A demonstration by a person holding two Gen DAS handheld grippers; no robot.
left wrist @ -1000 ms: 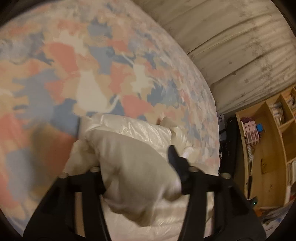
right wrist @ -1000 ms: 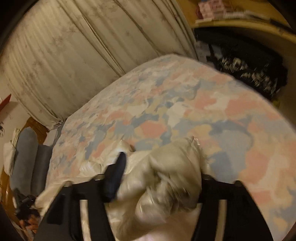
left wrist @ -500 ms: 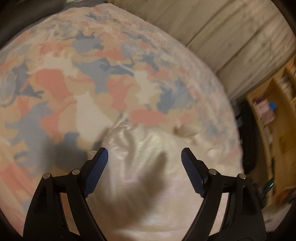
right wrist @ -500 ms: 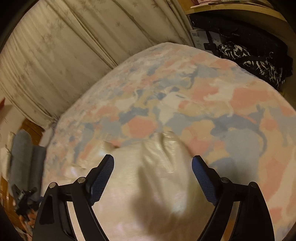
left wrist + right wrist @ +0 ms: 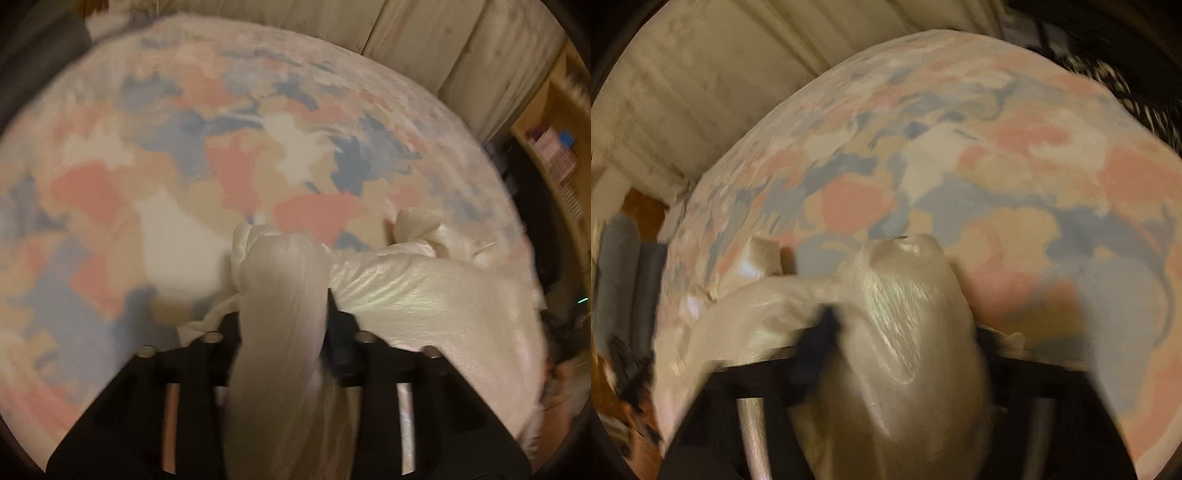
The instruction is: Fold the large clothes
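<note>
Both hand-held grippers [image 5: 282, 314] [image 5: 905, 332] newly clamping garment [image 5: 424, 280]

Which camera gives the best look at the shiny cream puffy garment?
The left wrist view: the shiny cream puffy garment spreads sideways there, fairly sharp, beyond the left gripper. The right wrist view shows mostly one blurred bunch pinched in the right gripper.

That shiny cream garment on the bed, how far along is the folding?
Early to midway, I'd guess. Done: nothing reads as a finished fold; the cream garment lies bunched on the patterned bedspread. In hand: the left gripper and right gripper each have their jaws shut on a gathered bunch of it. Left: laying it flat and folding it neatly.
</note>
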